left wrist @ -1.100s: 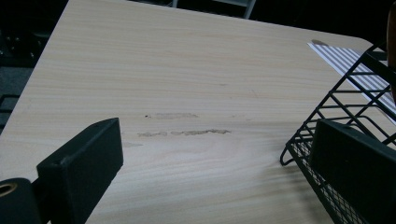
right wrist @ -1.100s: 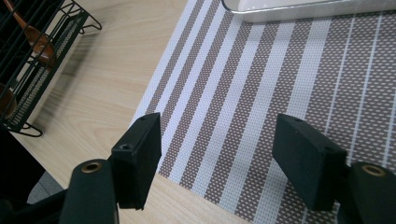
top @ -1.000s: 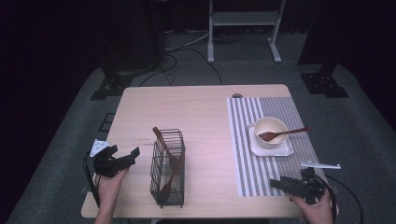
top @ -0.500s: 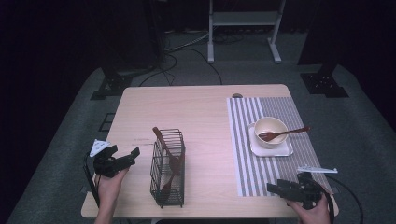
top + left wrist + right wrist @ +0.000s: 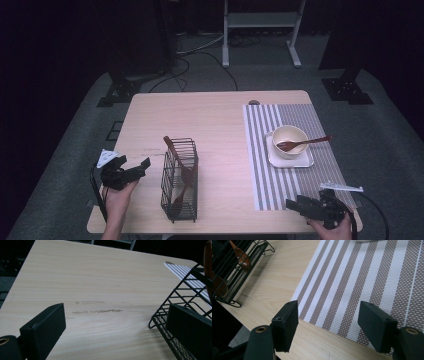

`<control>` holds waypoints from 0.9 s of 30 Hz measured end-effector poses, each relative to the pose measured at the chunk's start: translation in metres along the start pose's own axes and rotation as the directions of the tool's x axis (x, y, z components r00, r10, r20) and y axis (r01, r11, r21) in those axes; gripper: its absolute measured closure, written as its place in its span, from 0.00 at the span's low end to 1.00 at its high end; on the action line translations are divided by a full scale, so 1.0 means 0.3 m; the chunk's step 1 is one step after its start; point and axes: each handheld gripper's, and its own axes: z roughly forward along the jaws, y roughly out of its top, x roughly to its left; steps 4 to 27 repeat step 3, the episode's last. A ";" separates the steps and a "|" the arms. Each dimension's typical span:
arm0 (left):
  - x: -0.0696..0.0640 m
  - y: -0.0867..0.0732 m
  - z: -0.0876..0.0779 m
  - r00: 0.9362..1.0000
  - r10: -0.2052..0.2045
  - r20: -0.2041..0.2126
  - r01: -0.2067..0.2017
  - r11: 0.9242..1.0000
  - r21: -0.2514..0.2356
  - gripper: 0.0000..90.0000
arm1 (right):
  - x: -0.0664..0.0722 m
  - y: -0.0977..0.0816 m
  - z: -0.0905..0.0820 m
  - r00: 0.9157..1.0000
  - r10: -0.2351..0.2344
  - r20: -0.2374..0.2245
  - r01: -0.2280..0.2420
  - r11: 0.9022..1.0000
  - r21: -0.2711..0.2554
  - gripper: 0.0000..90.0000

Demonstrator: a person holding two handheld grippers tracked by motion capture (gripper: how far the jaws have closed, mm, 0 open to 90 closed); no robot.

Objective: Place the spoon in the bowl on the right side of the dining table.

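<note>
I'm holding my left gripper (image 5: 134, 169) near the desk's left edge and my right gripper (image 5: 300, 206) at its near right corner, jaws apart.

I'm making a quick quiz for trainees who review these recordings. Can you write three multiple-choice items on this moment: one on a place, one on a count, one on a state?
1. Where does the bowl stand?
A. inside the wire basket
B. on a white square plate on the striped mat
C. on the bare wood beside the left gripper

2. How many wooden utensils stand in the wire basket?
A. none
B. two
C. five

3. How are the jaws of the right gripper?
A. open, nothing between them
B. shut on a spoon
C. shut on the mat's edge

Answers:
1 B: the high view shows the bowl on the plate, which lies on the striped mat.
2 B: two brown utensils cross inside it.
3 A: the right gripper view shows the pads wide apart above the mat.
</note>
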 end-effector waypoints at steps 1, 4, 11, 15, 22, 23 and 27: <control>-0.001 0.000 0.000 1.000 0.000 0.003 0.000 1.000 0.000 0.02 | 0.003 -0.002 -0.003 1.000 -0.002 0.000 0.002 1.000 -0.006 0.35; -0.002 0.001 0.001 1.000 0.001 0.004 -0.001 1.000 -0.001 0.02 | 0.007 -0.006 -0.008 1.000 -0.005 -0.001 0.005 1.000 -0.024 0.35; -0.002 0.001 0.001 1.000 0.001 0.004 -0.001 1.000 -0.001 0.02 | 0.007 -0.006 -0.008 1.000 -0.005 -0.001 0.005 1.000 -0.024 0.35; -0.002 0.001 0.001 1.000 0.001 0.004 -0.001 1.000 -0.001 0.02 | 0.007 -0.006 -0.008 1.000 -0.005 -0.001 0.005 1.000 -0.024 0.35; -0.002 0.001 0.001 1.000 0.001 0.004 -0.001 1.000 -0.001 0.02 | 0.007 -0.006 -0.008 1.000 -0.005 -0.001 0.005 1.000 -0.024 0.35; -0.002 0.001 0.001 1.000 0.001 0.004 -0.001 1.000 -0.001 0.02 | 0.007 -0.006 -0.008 1.000 -0.005 -0.001 0.005 1.000 -0.024 0.35; -0.002 0.001 0.001 1.000 0.001 0.004 -0.001 1.000 -0.001 0.02 | 0.007 -0.006 -0.008 1.000 -0.005 -0.001 0.005 1.000 -0.024 0.35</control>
